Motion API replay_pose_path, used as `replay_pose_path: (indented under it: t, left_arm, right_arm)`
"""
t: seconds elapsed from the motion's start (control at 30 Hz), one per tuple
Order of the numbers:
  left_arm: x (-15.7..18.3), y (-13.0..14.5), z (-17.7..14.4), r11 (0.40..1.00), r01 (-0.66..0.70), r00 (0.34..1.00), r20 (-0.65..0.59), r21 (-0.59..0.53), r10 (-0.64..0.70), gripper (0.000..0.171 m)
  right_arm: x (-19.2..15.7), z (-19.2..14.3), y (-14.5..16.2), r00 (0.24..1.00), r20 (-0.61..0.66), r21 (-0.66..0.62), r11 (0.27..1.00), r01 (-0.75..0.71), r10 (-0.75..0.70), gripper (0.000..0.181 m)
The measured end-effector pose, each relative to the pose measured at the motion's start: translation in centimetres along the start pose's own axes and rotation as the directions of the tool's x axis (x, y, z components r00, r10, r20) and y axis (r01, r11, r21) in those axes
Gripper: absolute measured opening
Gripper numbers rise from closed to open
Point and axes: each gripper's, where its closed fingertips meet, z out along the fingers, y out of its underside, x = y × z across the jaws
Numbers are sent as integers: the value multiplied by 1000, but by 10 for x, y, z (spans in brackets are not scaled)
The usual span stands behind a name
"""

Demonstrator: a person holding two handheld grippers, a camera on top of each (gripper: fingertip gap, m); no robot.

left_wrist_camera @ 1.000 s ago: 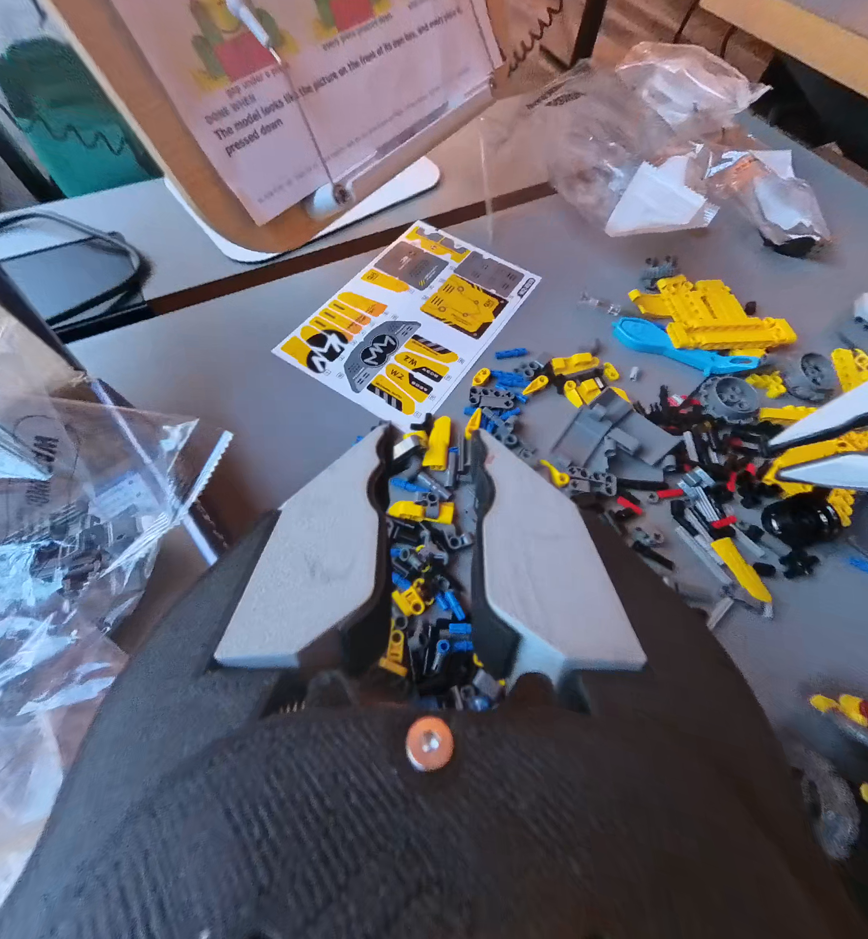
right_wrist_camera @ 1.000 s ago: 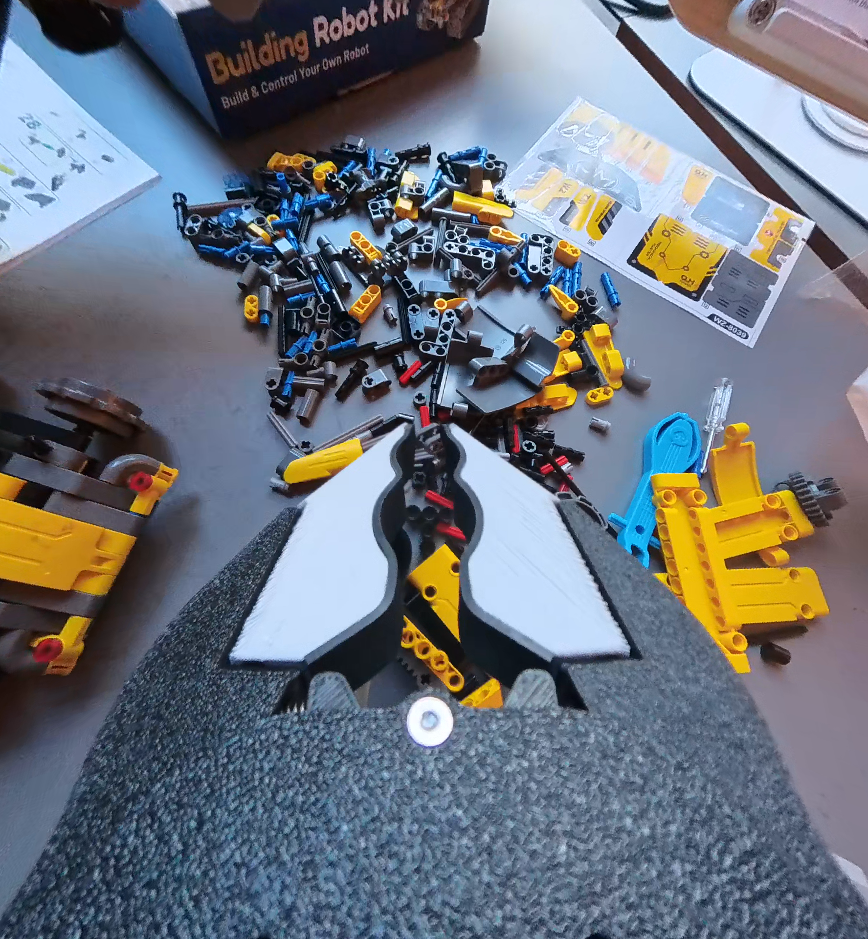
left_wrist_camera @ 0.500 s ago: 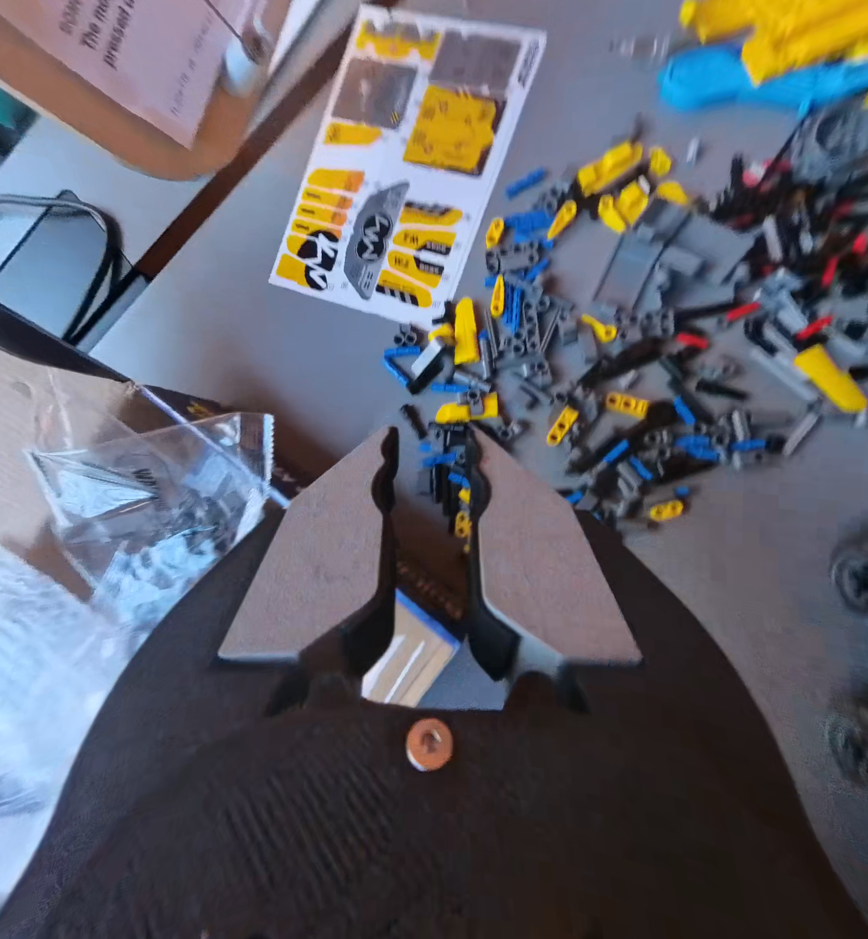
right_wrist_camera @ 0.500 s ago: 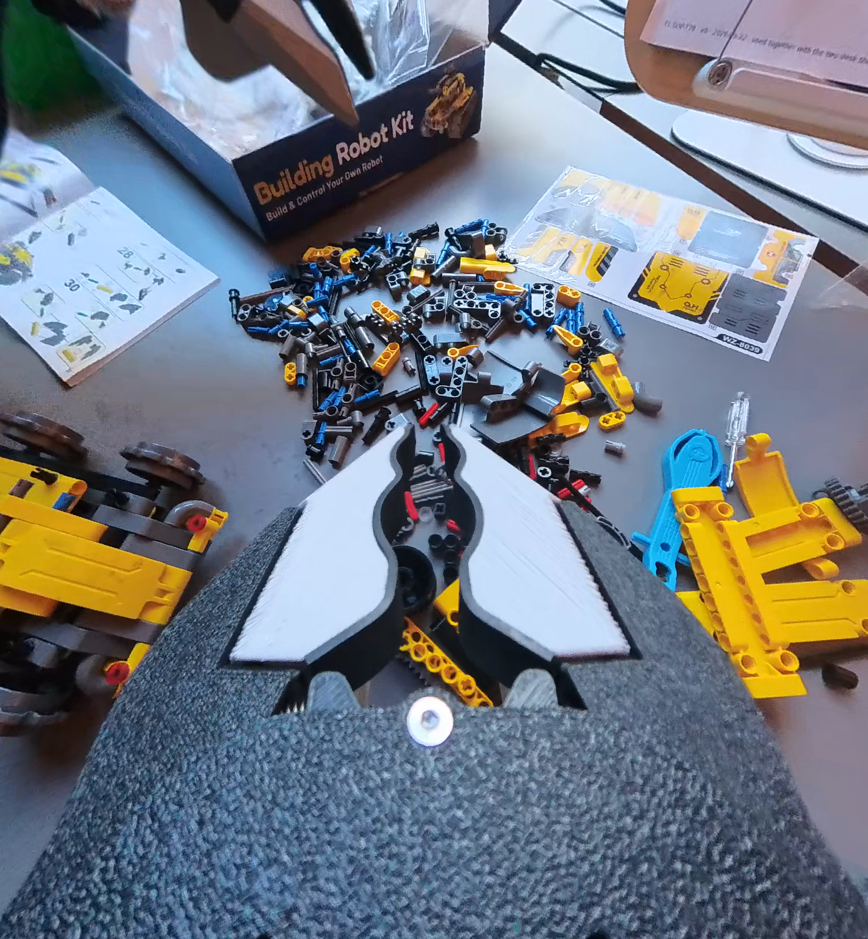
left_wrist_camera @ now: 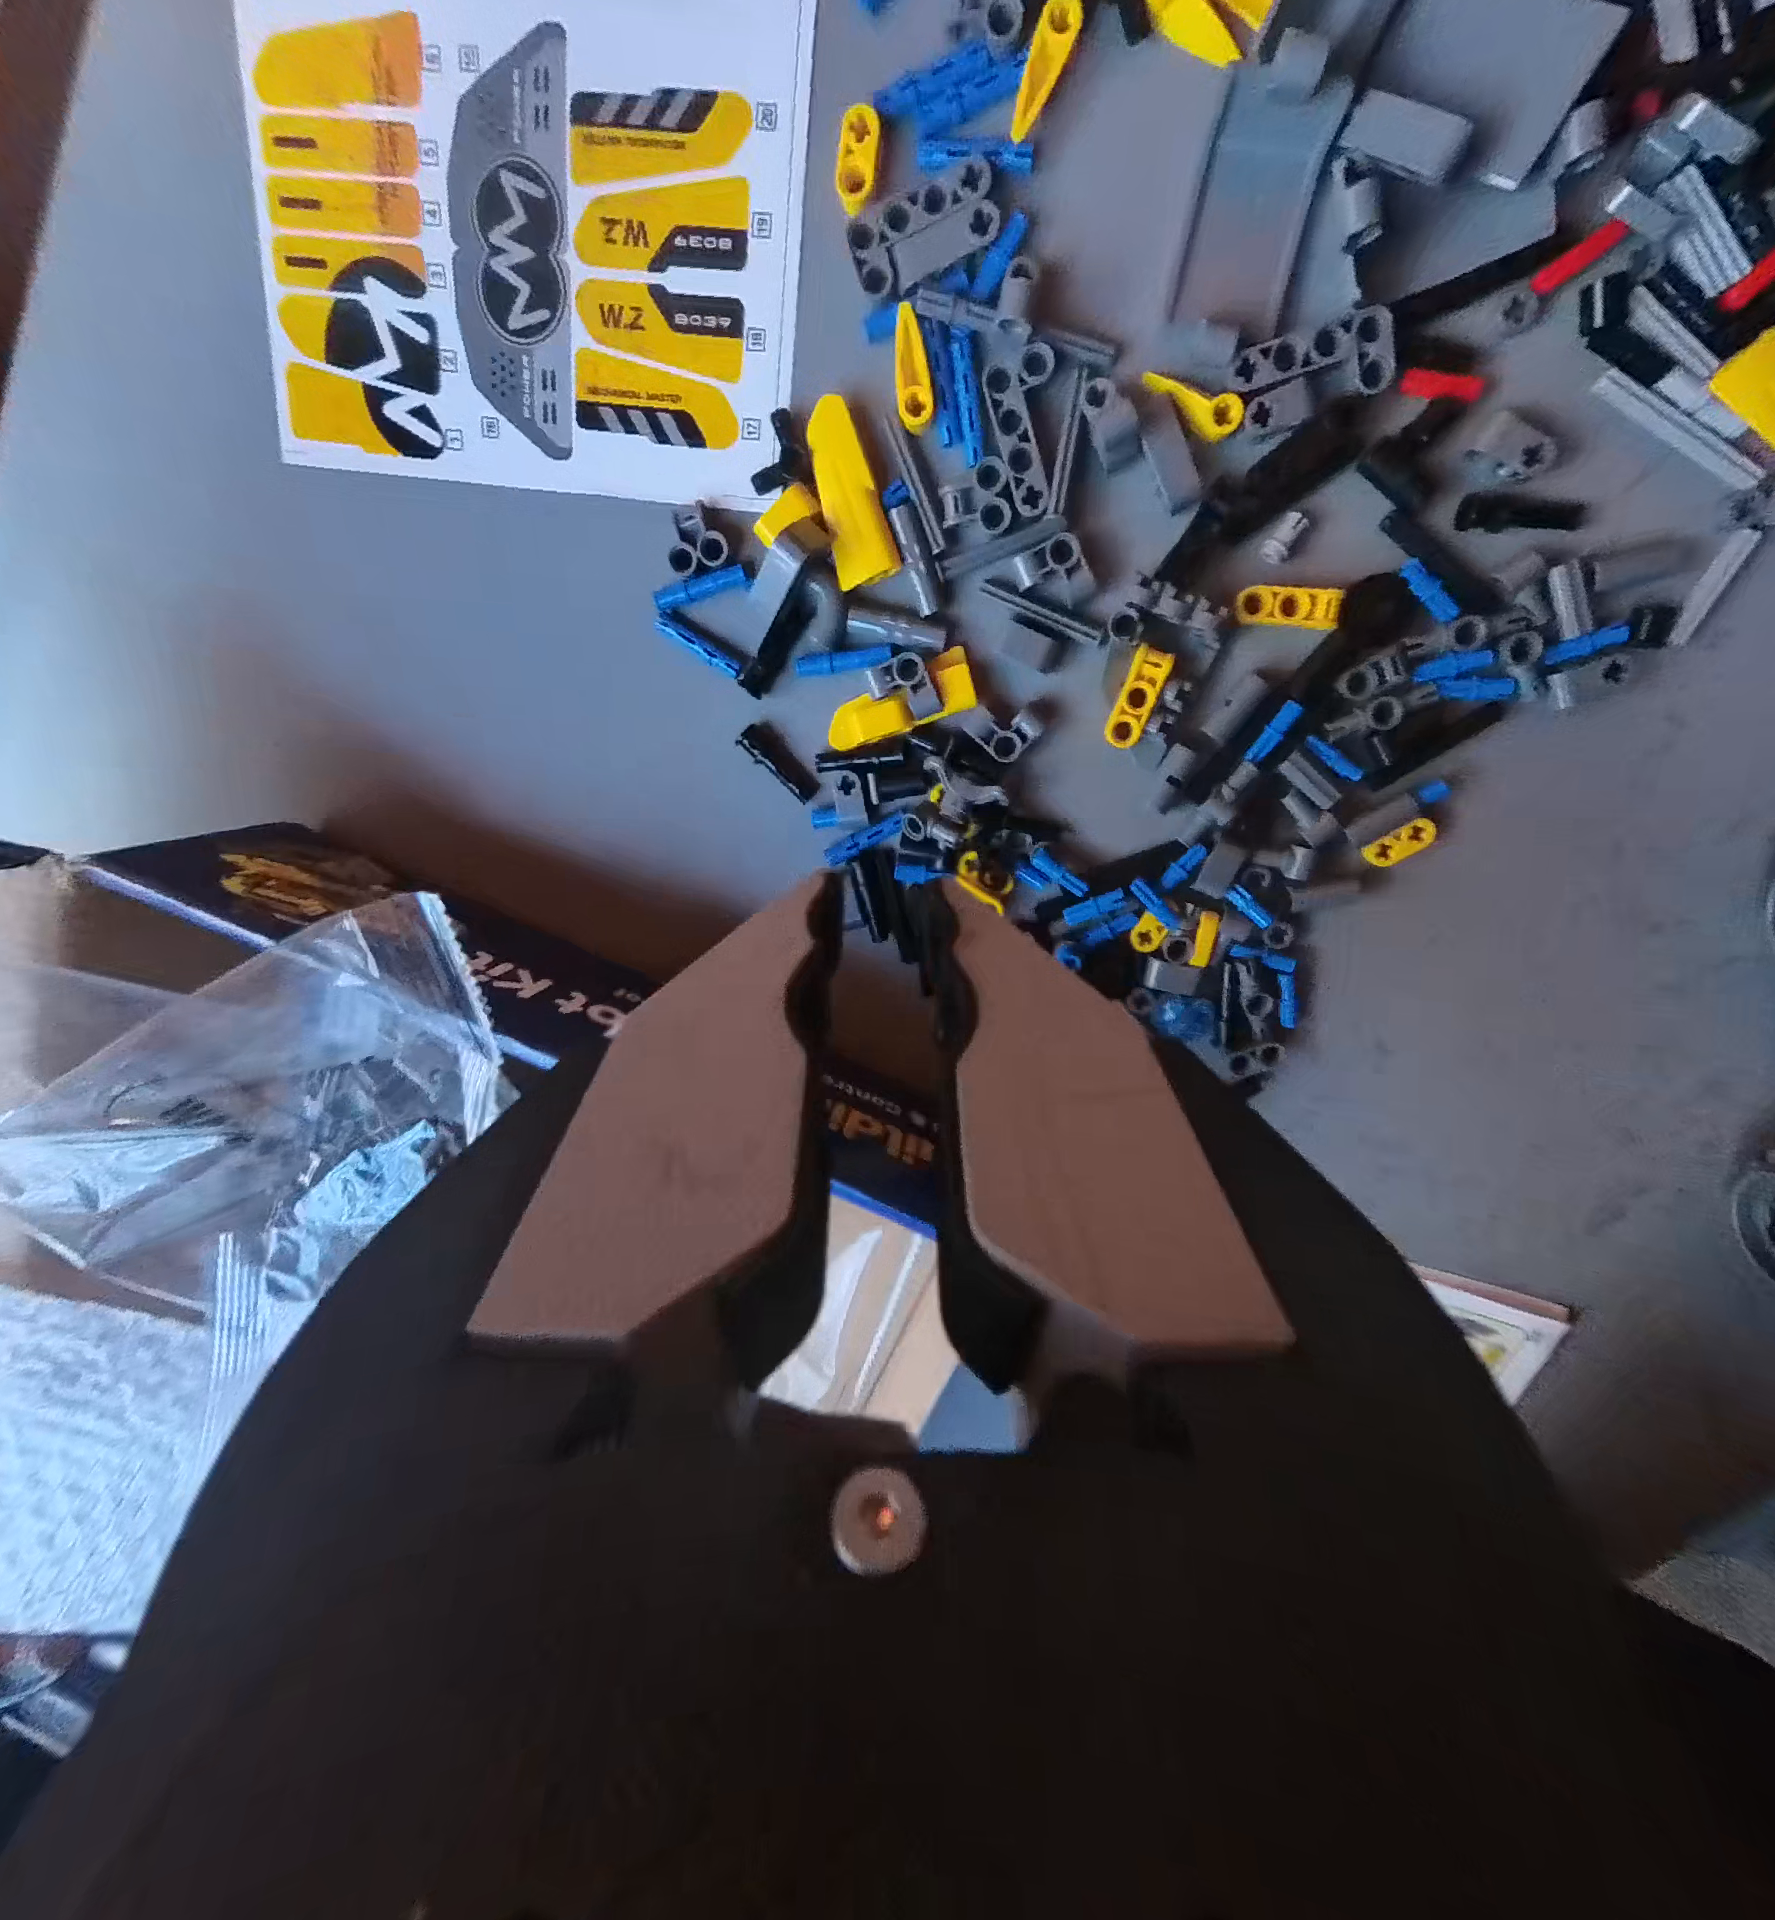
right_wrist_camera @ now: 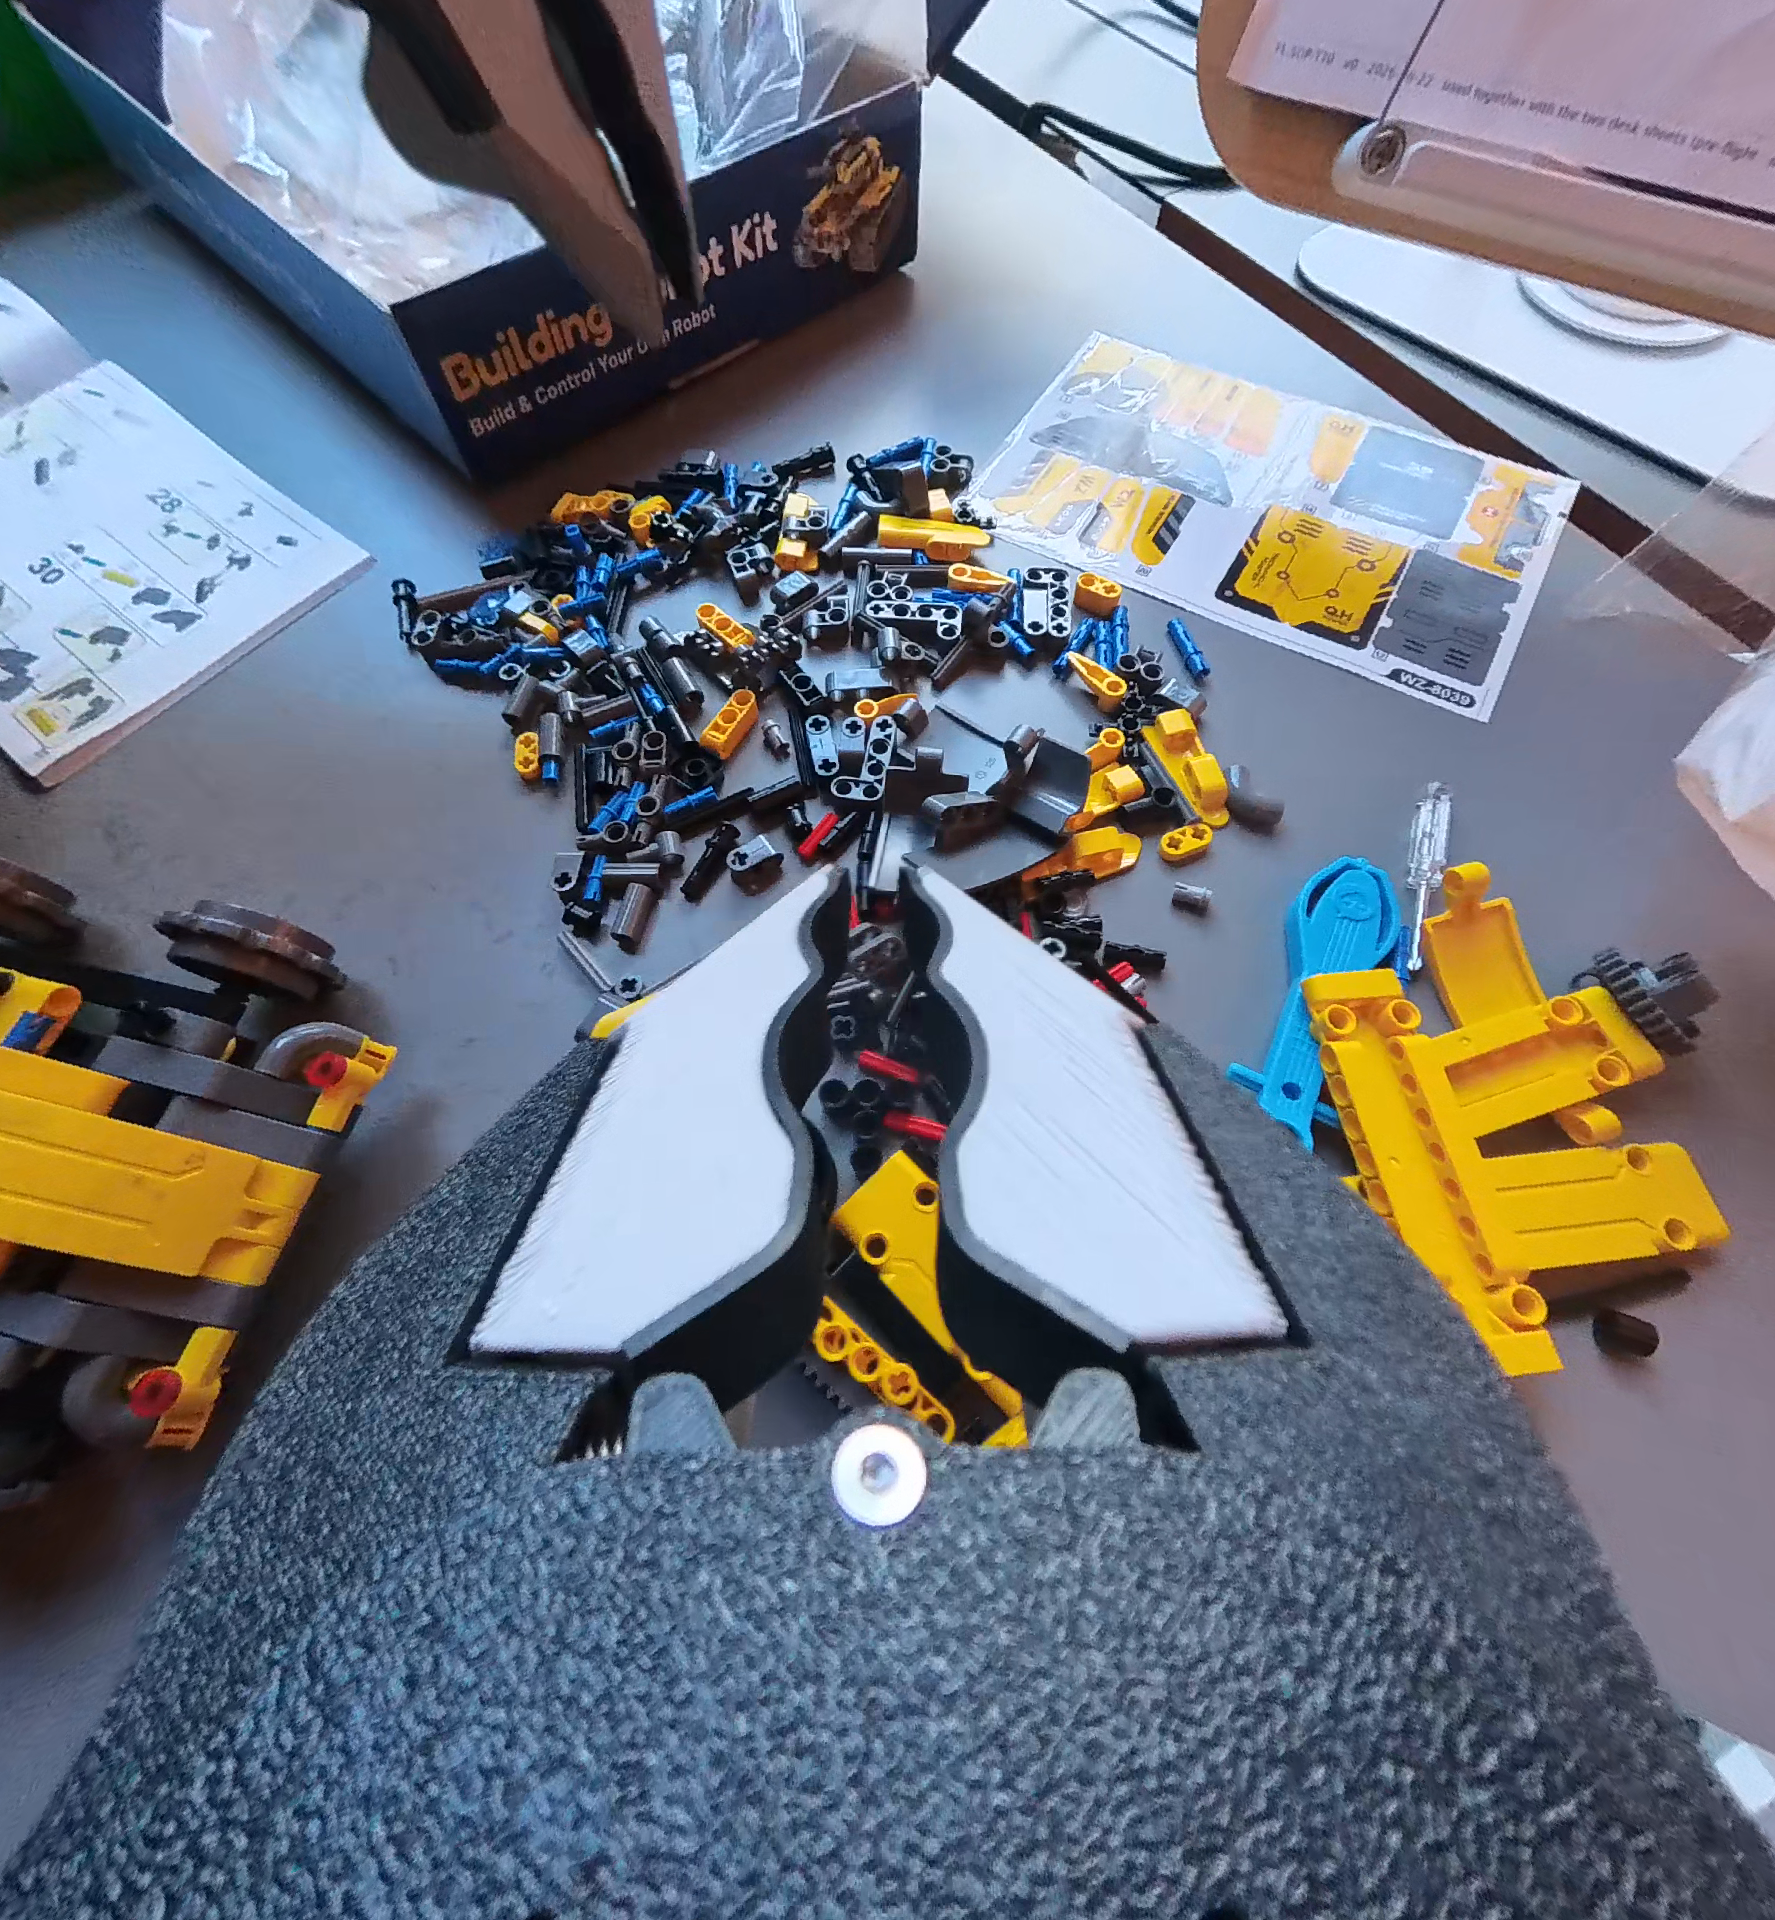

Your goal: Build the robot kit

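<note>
- Over the near edge of the dark blue kit box, my left gripper hangs with its jaws nearly shut and nothing between them; a second ago it was low among the loose parts, and it has since lifted and drawn back over the box.
- The pile of small bricks now lies from 12 to 2 o'clock of its tips, the sticker sheet at 11 o'clock, clear bags at 9.
- My right gripper, narrowly parted and empty, has pulled back slightly and hovers over the near edge of the pile.
- Half-built yellow vehicle at 9 o'clock, yellow frame and blue tool at 3, instruction booklet at 10.
- The grey desk carries it all; a stand holding paper sits on the neighbouring desk at 1 o'clock.
</note>
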Motion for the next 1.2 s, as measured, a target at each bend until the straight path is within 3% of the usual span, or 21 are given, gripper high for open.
replay_pose_path:
  t: [0.07, 0.17, 0.4, 0.8, 1.2]
  left_arm:
    - [-7, 2, 7, 999, 33, 999, -11, -16, -33, 8]
    - [-14, 5, 17, 996, 74, 997, -20, -40, -75, 16]
    - [-4, 10, 37, 992, 25, 998, -49, -126, -31, 23]
    - [17, 9, 46, 986, -84, 990, -129, -143, 65, 12]
    - [22, 11, 56, 980, -104, 984, -159, -170, 76, 2]
  right_arm:
    - [0, 1, 0, 1000, -2, 0, 1000, 2, -2, 10]
    - [0, 3, 3, 1000, -6, -10, 1000, 7, -7, 10]
    - [0, 3, 2, 1000, -14, -6, 1000, 15, -16, 9]
    - [-1, 1, 1, 1000, -14, -1, 1000, 21, -21, 9]
    - [-1, 0, 0, 1000, -14, 1, 1000, 22, -22, 9]
